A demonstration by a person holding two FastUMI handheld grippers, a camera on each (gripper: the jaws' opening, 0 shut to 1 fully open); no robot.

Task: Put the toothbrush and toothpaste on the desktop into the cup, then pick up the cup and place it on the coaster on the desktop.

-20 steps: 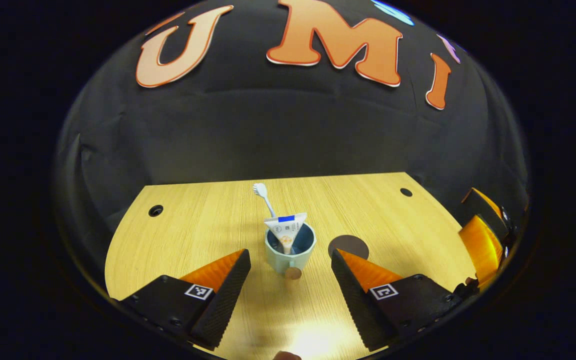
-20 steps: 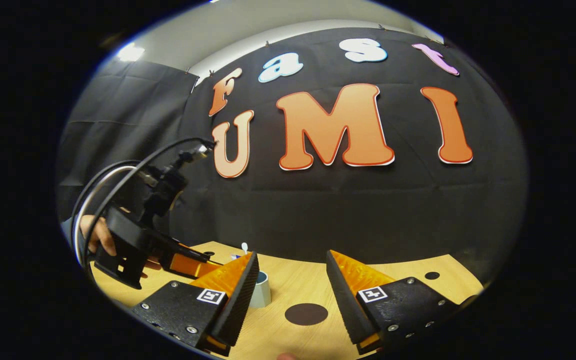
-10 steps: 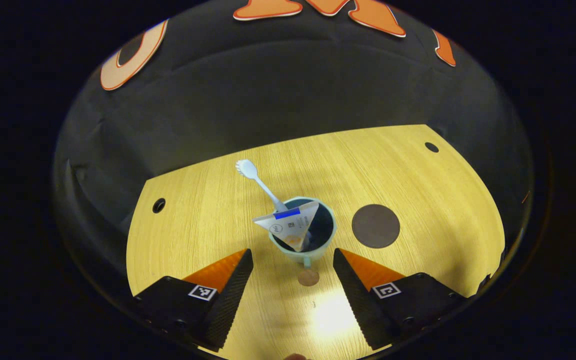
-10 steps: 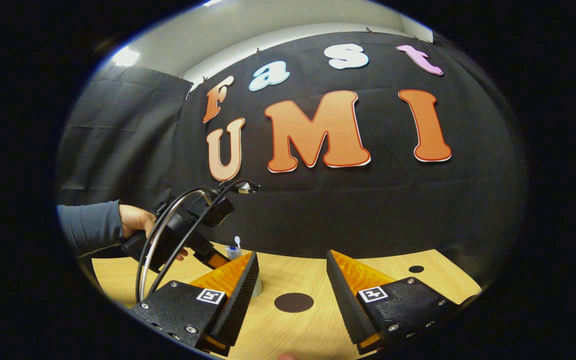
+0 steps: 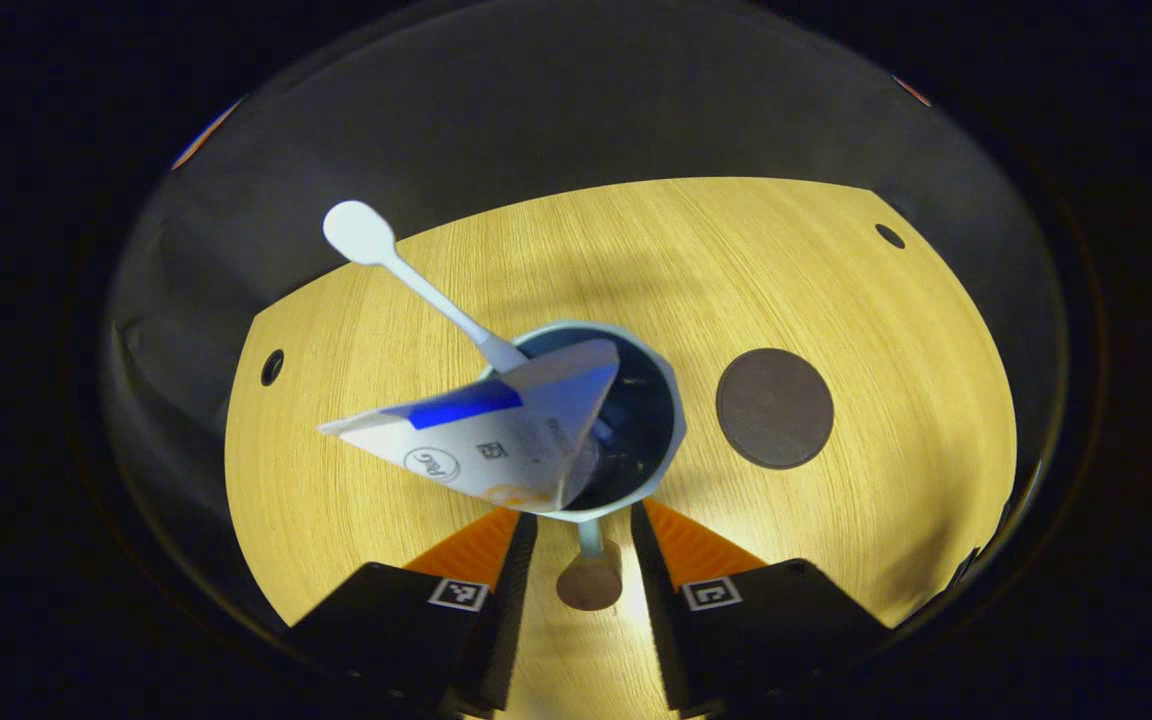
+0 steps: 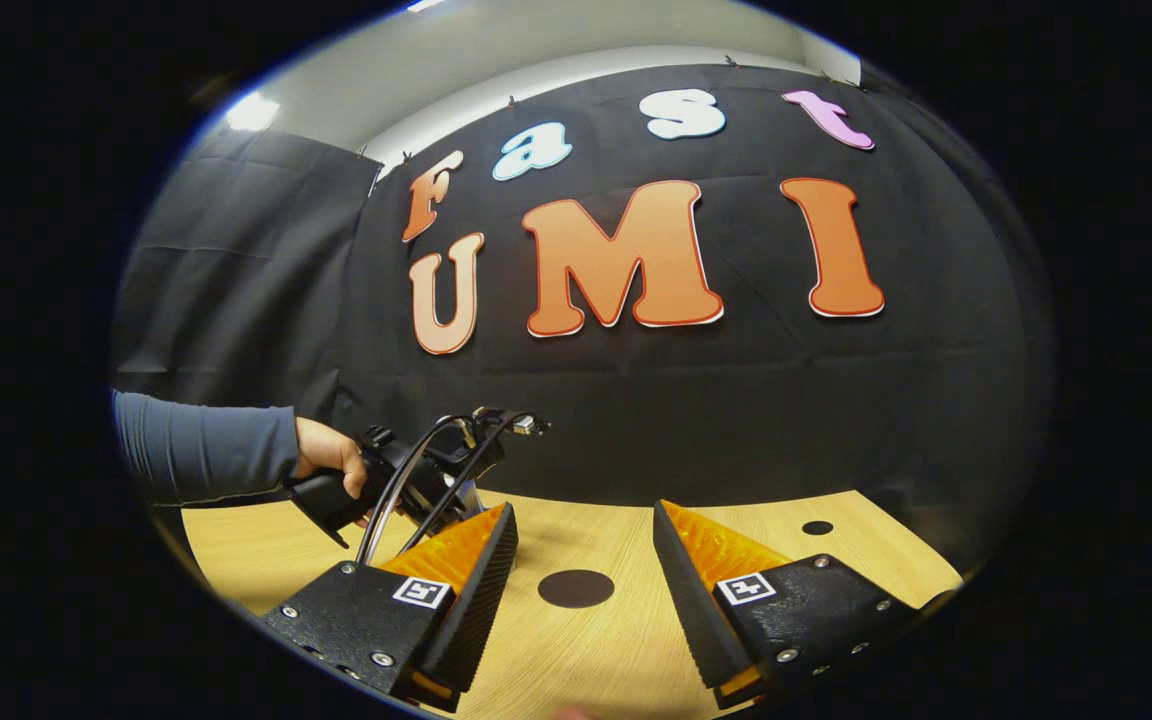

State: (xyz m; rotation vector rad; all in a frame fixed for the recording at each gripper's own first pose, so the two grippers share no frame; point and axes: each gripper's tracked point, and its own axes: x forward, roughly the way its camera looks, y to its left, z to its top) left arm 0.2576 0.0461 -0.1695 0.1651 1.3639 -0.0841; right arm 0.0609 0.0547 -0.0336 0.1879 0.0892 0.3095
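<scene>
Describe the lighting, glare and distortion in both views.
Left gripper view: a bright glare patch lies on the desktop between the left hand-held gripper fingers; the cup interior is dark; the fisheye bows the desk edge, and the near toothpaste looks oversized. Right gripper view: a ceiling light blooms at upper left; the wall curves; the coaster is evenly lit.

Cup (image 5: 658, 440) stands on desktop (image 5: 836, 560); toothbrush (image 5: 406, 272) and toothpaste (image 5: 491, 440) in cup, both leaning out over its left rim. Coaster (image 5: 774, 407) right of cup, near, apart. Cup handle (image 5: 590, 572) on cup's near side, between left gripper (image 5: 582, 560) fingers. Right gripper (image 6: 584, 560) before coaster, above desktop. Hand (image 6: 331, 462) left of coaster.
</scene>
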